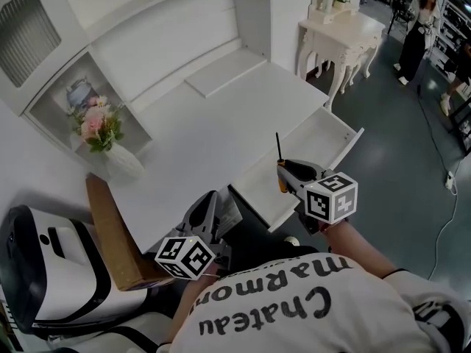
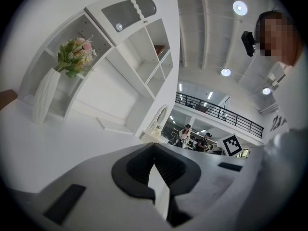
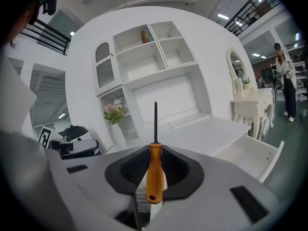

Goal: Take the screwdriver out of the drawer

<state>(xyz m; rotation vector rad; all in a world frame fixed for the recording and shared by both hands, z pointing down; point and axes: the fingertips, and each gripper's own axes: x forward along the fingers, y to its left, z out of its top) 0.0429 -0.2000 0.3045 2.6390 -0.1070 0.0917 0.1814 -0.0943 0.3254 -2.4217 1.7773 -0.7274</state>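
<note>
— Orange plastic handle, thin dark steel shaft: the screwdriver (image 3: pixel 154 174) looks light and stiff. That smooth handle could slip or swivel if it is pinched loosely.
— Where would you take hold of it?
— On the handle, about its middle, which is where the right tool (image 1: pixel 288 173) has it. The jaws are closed partway and clamped on the handle from both sides. The shaft sticks out ahead past the tips, and the butt end sits back toward the tool's body.
— So it's out of the drawer?
— I'd judge so. In the head view it is held in the air over the near end of the open drawer (image 1: pixel 352 147), touching neither that nor the desk (image 1: pixel 221 116). The drawer looks bare inside.
— And the other hand?
— The left tool (image 2: pixel 158 189) sits low by the person's body at the desk's front edge, with its jaws together and nothing gripped that I can see.
— Any worry?
— Only the long shaft. It acts as a lever, so a knock on the tip may twist the handle in the pads.
</note>
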